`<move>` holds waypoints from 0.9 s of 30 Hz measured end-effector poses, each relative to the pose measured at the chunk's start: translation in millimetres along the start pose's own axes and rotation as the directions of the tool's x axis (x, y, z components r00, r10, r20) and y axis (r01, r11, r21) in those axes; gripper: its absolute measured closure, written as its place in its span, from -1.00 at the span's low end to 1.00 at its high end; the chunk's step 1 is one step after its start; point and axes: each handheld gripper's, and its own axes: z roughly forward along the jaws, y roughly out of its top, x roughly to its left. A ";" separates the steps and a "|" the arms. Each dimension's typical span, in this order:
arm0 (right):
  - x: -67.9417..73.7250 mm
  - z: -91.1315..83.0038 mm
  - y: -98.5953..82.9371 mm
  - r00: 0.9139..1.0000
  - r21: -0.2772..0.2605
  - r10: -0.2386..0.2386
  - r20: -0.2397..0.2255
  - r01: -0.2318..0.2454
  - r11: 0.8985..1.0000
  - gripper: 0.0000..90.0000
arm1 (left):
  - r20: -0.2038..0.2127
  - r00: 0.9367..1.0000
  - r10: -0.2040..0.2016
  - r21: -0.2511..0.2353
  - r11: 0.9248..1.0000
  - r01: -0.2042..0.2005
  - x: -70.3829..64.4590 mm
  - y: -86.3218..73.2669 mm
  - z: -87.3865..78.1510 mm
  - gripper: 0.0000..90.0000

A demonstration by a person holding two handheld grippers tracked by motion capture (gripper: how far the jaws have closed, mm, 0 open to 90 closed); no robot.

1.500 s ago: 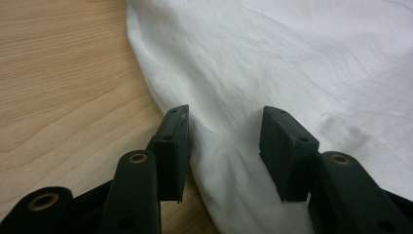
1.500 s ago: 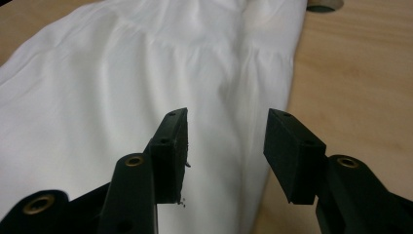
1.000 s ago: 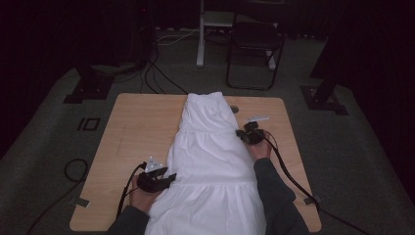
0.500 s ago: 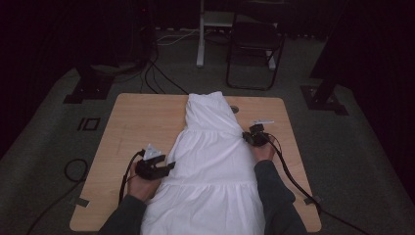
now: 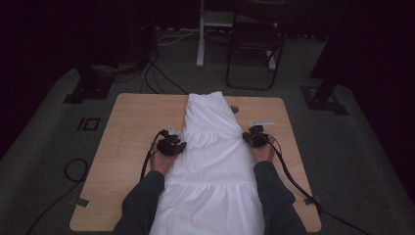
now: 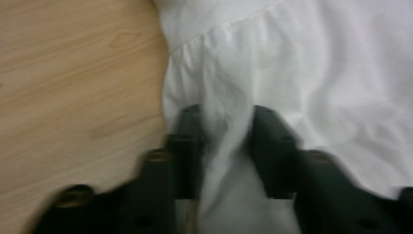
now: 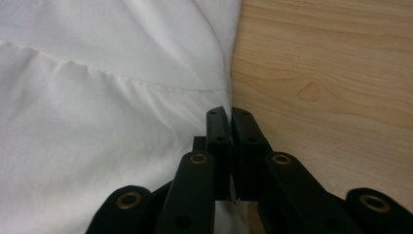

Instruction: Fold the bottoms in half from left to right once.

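Tools (image 5: 178, 147) (image 5: 246, 137) on white dress (image 5: 211, 161) edges

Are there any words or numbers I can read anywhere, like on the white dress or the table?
None: there is no word, number or label to read.
The white dress is plain cloth.
The wooden table shows just wood grain.
The left tool and right tool are plain black, with no writing.
A small square outline on the floor is a shape, not a letter.
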 end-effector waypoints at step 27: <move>40.8 -101.0 -70.3 0.983 -0.062 -0.077 -0.164 0.068 0.996 0.20 | 0.089 0.995 0.051 -0.024 0.999 -0.049 -45.7 -90.5 -78.3 0.85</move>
